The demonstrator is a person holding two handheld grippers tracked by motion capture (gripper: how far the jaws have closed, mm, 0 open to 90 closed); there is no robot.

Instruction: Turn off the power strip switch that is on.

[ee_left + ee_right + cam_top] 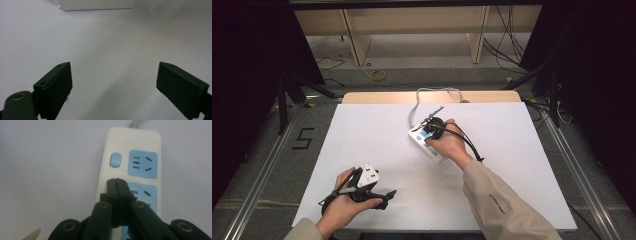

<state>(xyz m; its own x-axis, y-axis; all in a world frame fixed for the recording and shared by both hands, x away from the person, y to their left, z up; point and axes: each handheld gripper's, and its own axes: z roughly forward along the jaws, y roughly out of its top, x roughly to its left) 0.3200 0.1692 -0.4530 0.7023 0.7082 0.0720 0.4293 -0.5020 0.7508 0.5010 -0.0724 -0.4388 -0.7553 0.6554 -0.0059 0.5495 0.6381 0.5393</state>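
A white power strip with blue sockets lies near the middle of the white table, and its grey cable runs off the far edge. My right gripper is over it, held in a hand. In the right gripper view the right gripper is shut with nothing between its jaws, its tips over the power strip just below the blue switch. Whether the tips touch the strip, I cannot tell. My left gripper rests near the front left. In its own view the left gripper is open and empty, facing the strip.
The white tabletop spreads wide on both sides of the strip. Beyond its far edge are a wooden shelf unit, loose floor cables and a yellow ring. Dark curtains flank both sides.
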